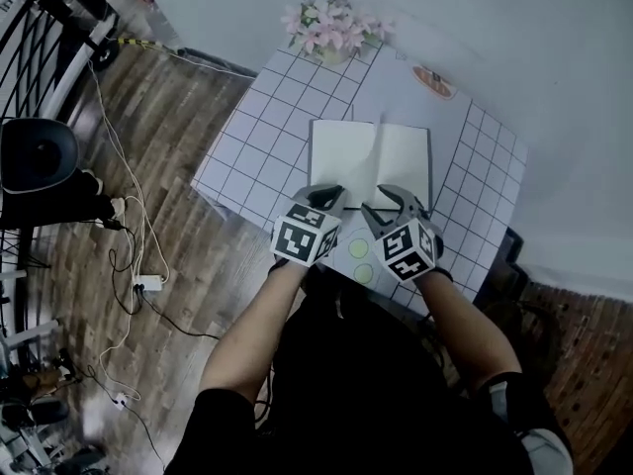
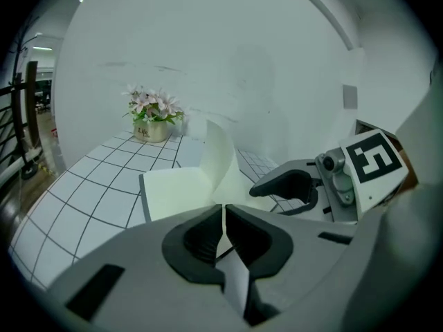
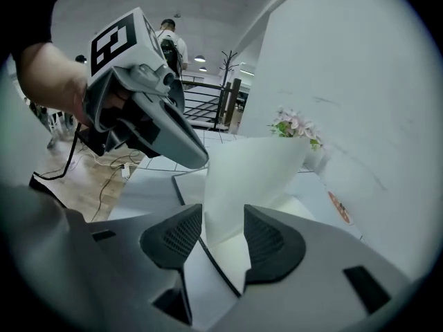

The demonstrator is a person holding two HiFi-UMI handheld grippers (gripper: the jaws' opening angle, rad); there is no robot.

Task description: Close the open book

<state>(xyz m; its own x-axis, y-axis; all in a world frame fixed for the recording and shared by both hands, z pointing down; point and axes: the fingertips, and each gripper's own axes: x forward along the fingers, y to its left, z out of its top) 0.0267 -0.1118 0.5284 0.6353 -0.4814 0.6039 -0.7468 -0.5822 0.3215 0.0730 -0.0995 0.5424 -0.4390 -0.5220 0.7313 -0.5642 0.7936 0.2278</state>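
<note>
At the near edge of the open book, the left hand-held gripper is pinched together on a raised page, apparently to fold it over. The right hand-held gripper straddles that page, jaws apart. The book lies mid-worktop, with flowers beyond it.

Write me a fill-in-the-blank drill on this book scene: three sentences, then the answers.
1. The left gripper is shut on a raised ____ of the book.
2. The fingers of the right gripper stand ____, with that paper between them.
3. At the far edge of the table stands a pot of ____.
Answers: page; apart; flowers.
</note>
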